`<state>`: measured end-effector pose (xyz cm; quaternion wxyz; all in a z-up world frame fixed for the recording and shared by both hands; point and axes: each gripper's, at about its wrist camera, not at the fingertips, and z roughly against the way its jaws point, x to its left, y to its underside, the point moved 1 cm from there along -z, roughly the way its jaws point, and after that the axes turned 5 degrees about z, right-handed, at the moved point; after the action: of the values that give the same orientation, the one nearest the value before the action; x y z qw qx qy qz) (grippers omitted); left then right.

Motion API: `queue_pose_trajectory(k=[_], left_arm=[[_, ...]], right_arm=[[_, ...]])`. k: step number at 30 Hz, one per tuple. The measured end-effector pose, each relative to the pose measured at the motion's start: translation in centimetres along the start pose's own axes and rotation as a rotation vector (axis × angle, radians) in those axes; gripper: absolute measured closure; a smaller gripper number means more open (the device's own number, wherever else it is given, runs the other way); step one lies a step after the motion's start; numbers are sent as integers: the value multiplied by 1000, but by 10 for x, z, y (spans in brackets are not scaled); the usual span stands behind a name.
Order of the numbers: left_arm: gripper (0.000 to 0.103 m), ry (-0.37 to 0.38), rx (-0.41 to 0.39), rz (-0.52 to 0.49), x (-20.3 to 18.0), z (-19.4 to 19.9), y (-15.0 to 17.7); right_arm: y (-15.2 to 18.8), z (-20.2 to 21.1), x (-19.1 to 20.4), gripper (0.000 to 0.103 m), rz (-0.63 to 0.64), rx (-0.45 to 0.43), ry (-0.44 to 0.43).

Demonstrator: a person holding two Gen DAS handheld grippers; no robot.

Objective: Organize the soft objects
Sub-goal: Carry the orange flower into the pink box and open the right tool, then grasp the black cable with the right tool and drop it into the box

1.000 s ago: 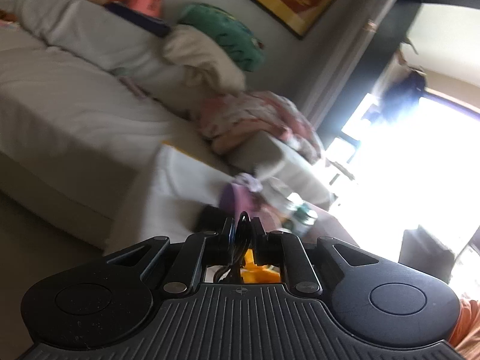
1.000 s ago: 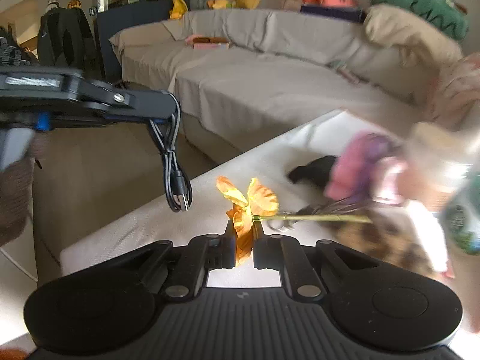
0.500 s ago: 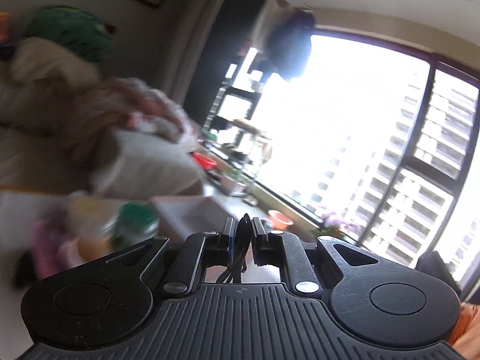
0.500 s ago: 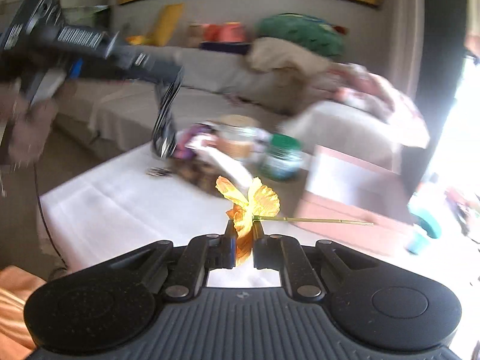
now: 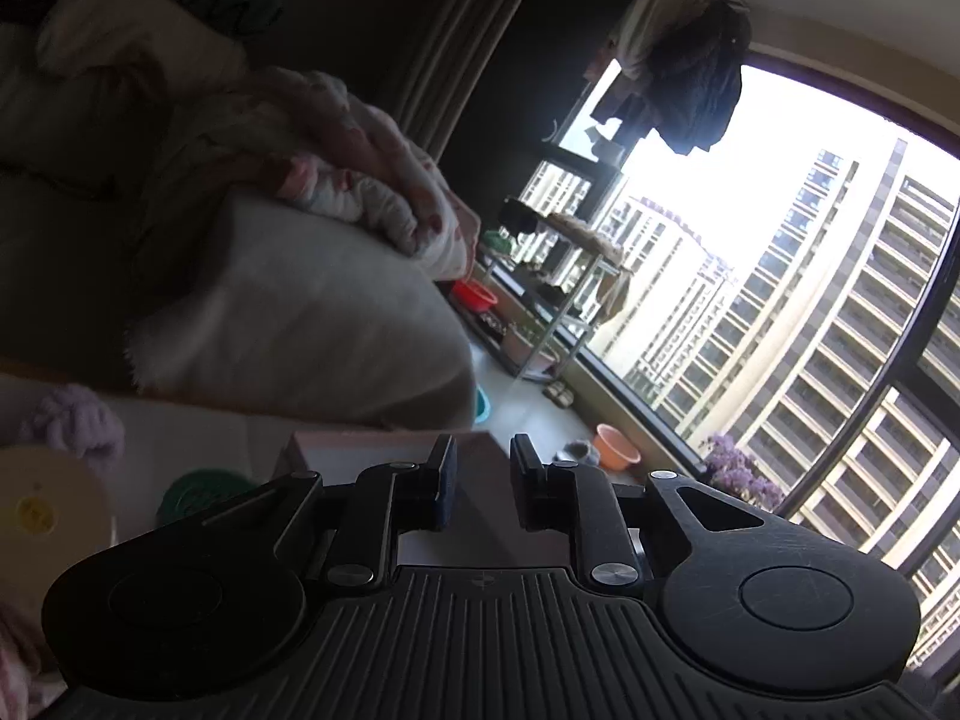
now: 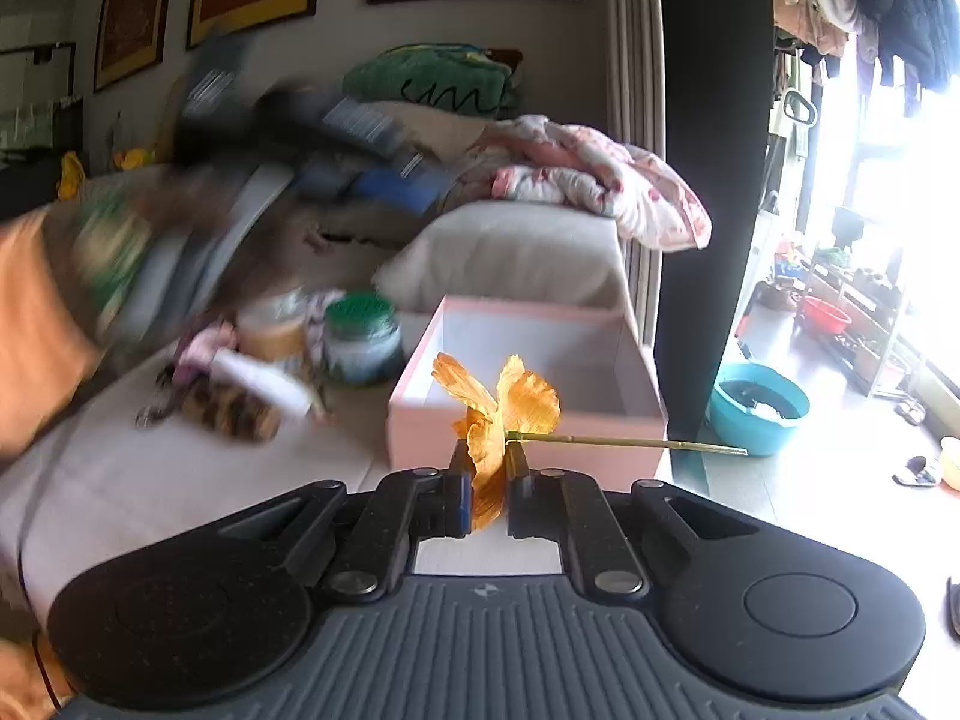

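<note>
Left gripper [image 5: 480, 483]: your jaws stand apart with nothing between them, pointing over the near corner of the pink box [image 5: 384, 450] toward the window.
Right gripper [image 6: 487, 483]: you've got it clamped on the orange flower [image 6: 498, 414], petals pinched between the jaws, thin green stem sticking out to the right.
Orange flower: held up just in front of the pink box [image 6: 522, 387], near its front wall, above the table [image 6: 180, 480].
Pink box: open top, white inside, sitting on the table at the right end.
Beside the box: a green-lidded jar [image 6: 362, 336] just to its left, then a tan-lidded jar [image 6: 273, 327] and a blurred heap of soft things.
Behind: the sofa arm [image 6: 516, 252] with a pink floral blanket [image 6: 594, 186] draped on it.
</note>
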<state>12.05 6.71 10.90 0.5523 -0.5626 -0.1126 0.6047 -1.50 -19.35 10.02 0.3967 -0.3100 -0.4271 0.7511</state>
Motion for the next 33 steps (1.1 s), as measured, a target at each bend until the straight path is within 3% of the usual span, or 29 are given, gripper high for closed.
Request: queue_pose_trajectory(k=[3, 5, 7, 9, 12, 17, 23, 26, 28, 33], left_arm=[[82, 4, 40, -51, 2, 19, 33], [82, 5, 91, -63, -5, 26, 57], [82, 8, 127, -77, -3, 35, 77], [82, 10, 155, -79, 2, 47, 96], [82, 6, 211, -66, 14, 51, 107], [82, 60, 329, -104, 8, 15, 124], [82, -47, 293, -72, 20, -24, 111], [84, -84, 291, -58, 30, -33, 101], [84, -109, 275, -58, 29, -24, 98], [84, -103, 279, -48, 32, -15, 94]], right_arm=[[-49, -34, -14, 93, 14, -22, -27], [-84, -66, -22, 87, 12, -4, -98], [-110, -97, -30, 49, -5, 49, -68], [-116, -114, -34, 43, -5, 75, -11], [-93, -113, -38, 43, 14, 95, -11], [-16, -104, -37, 39, 17, 211, -65], [54, -107, -22, 38, -30, 320, -33], [64, -115, -15, 38, -32, 309, -22], [63, -122, -13, 32, -45, 300, -33], [59, -141, -13, 24, -134, 298, -51]])
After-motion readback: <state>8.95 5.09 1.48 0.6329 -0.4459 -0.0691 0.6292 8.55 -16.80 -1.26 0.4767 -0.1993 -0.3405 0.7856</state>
